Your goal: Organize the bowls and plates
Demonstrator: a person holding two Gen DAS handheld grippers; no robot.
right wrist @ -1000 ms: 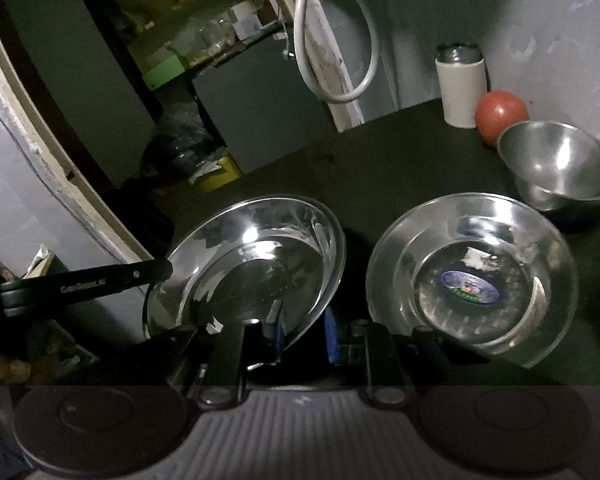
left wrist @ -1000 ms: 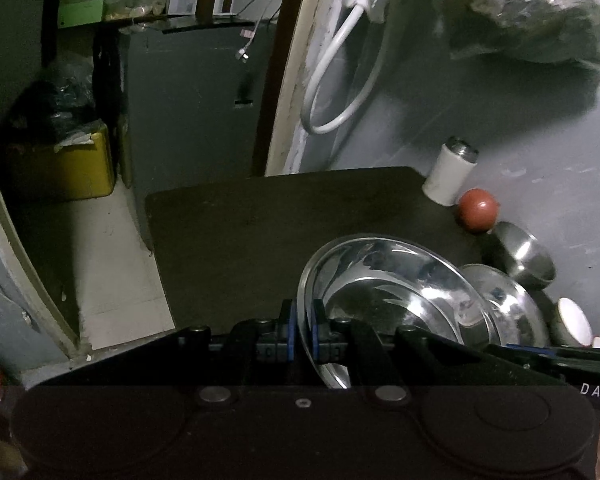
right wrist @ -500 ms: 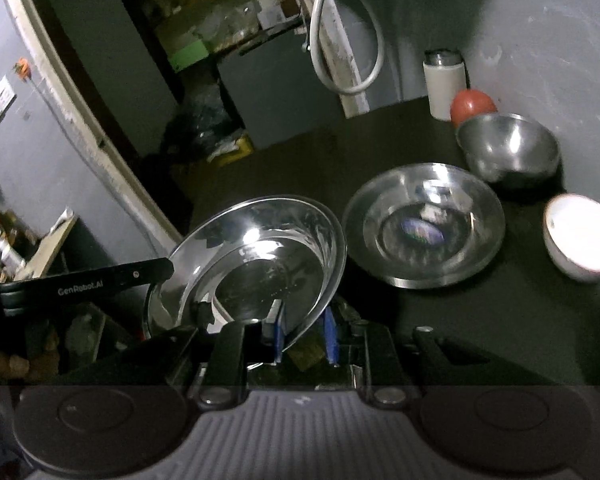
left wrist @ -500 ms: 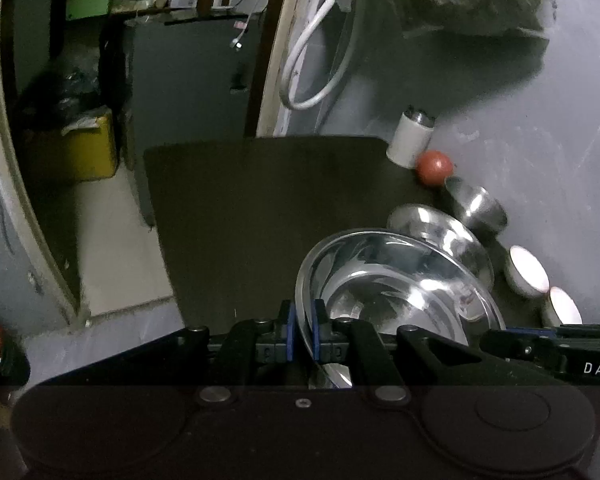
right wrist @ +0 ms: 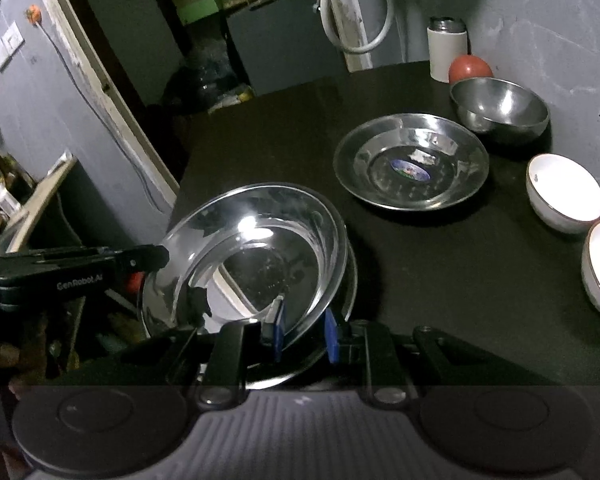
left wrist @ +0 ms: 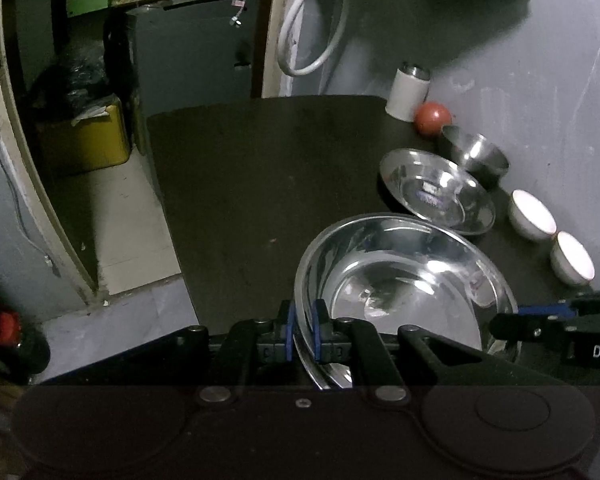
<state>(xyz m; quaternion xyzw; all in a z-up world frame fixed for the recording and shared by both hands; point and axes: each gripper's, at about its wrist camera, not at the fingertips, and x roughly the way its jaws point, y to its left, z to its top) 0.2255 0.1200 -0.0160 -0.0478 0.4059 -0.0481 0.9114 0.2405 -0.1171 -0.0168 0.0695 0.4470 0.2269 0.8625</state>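
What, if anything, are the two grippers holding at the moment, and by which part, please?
Both hold the same large steel plate by its rim: the left gripper clamps one edge, the right gripper another edge, with their jaws closed across the rim.

Silver steel plates, white bowls, red ball, black table.

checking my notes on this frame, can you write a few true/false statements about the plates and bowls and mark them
1. Both grippers grip the rim of the large steel plate. True.
2. The flat steel plate is stacked inside the steel bowl. False: it lies on the table beside it.
3. Two white bowls stand near the wall. True.
4. The red ball sits in a white bowl. False: it rests by the white canister.
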